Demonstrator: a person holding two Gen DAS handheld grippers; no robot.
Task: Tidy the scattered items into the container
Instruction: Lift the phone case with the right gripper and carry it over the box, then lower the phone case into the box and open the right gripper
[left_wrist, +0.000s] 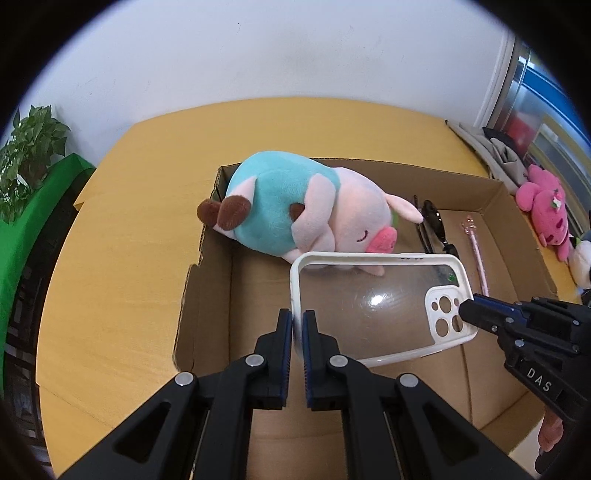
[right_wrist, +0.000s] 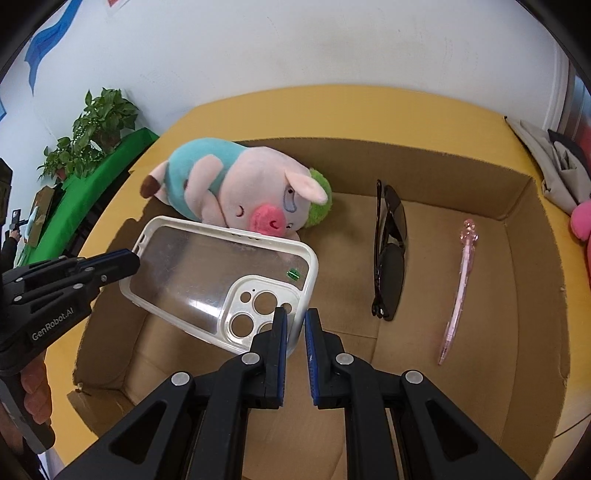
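A clear phone case with a white rim (left_wrist: 380, 306) hangs over the open cardboard box (left_wrist: 207, 266), held at both ends. My left gripper (left_wrist: 297, 325) is shut on its left rim. My right gripper (right_wrist: 295, 325) is shut on the rim by the camera cut-out; it shows in the left wrist view (left_wrist: 480, 314) too. The case (right_wrist: 221, 280) and the left gripper (right_wrist: 122, 264) also show in the right wrist view. Inside the box (right_wrist: 528, 295) lie a pink-and-teal plush pig (right_wrist: 240, 188), black sunglasses (right_wrist: 389, 254) and a pink pen (right_wrist: 458, 288).
The box sits on a yellow table (left_wrist: 122, 236). A pink plush toy (left_wrist: 543, 206) and grey cloth (left_wrist: 491, 147) lie on the table right of the box. A potted plant (right_wrist: 96, 125) on a green surface stands at the far left by the white wall.
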